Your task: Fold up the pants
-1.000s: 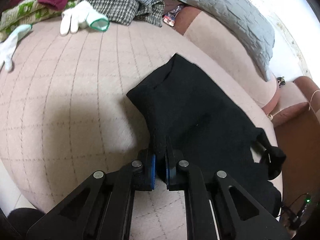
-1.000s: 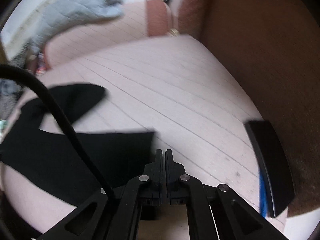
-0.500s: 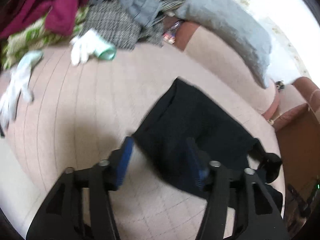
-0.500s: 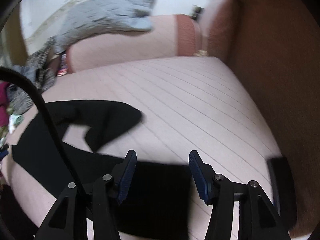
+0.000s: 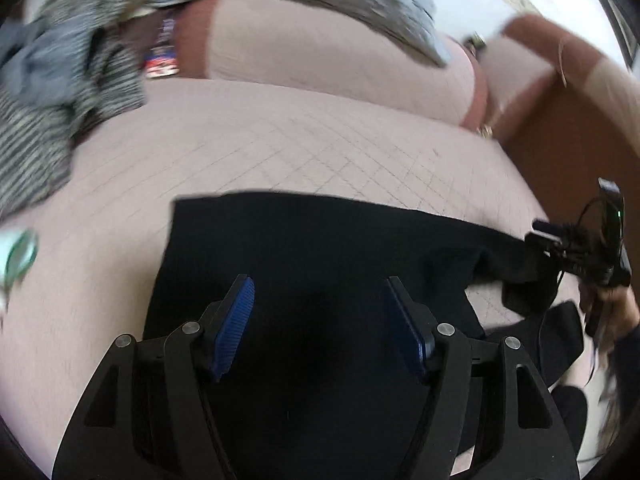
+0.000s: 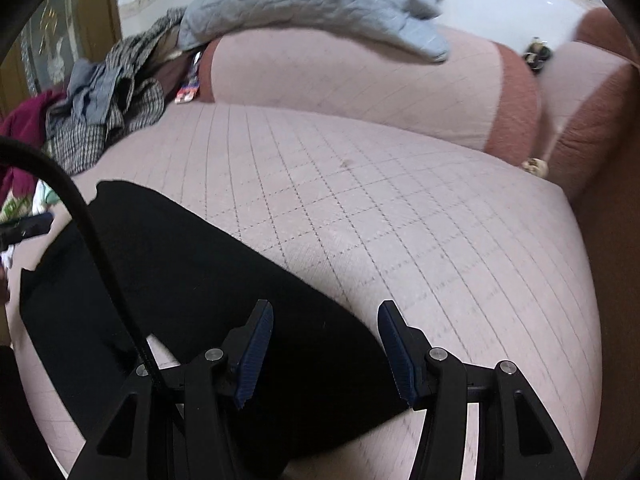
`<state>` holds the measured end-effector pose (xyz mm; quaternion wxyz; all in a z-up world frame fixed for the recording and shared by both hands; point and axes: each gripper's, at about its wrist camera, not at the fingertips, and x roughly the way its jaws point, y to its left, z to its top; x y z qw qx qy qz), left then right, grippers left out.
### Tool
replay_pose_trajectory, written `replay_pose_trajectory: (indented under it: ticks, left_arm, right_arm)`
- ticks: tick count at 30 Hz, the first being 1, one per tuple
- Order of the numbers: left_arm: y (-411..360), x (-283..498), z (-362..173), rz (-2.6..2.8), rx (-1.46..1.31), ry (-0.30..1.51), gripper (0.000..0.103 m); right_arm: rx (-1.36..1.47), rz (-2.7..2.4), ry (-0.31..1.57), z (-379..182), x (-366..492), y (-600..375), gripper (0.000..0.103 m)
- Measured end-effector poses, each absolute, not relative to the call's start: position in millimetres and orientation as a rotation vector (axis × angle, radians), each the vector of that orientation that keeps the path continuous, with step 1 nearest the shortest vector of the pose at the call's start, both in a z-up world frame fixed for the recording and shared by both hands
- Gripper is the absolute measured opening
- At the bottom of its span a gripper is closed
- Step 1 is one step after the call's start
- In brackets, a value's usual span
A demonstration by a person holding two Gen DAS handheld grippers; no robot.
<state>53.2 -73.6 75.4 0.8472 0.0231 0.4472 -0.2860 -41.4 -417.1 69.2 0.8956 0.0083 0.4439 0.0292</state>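
Note:
The black pants (image 5: 320,248) lie flat on the pink quilted sofa seat (image 5: 280,140). My left gripper (image 5: 320,304) is open and empty, hovering over the pants near their left end. In the right wrist view the pants (image 6: 192,272) spread to the left and under my right gripper (image 6: 326,332), which is open and empty above the pants' right edge. The other hand-held gripper (image 5: 580,252) shows at the right of the left wrist view, by a bunched part of the pants.
A pile of clothes (image 6: 104,120) sits at the sofa's far left. A grey quilted blanket (image 6: 320,0) lies on the backrest (image 6: 360,80). A brown armrest (image 6: 580,128) rises at the right. A black cable (image 6: 80,216) crosses the right wrist view.
Both grippers were shut on the pants a second ago. Both have opened and let go. The left gripper has swung right over the pants, the right has turned toward the backrest.

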Motion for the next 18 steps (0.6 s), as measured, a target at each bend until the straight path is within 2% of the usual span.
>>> replay_pose_trajectory:
  ticks: [5, 18]
  left_arm:
    - [-103, 89, 69, -0.646, 0.156, 0.947, 0.067]
    - [-153, 139, 35, -0.783, 0.566, 0.985, 0.067]
  right_arm:
    - [0.013, 0.124, 0.965, 57, -24, -429, 0.062]
    - [-0.085, 0.271, 1.013, 38, -10, -427, 0.064]
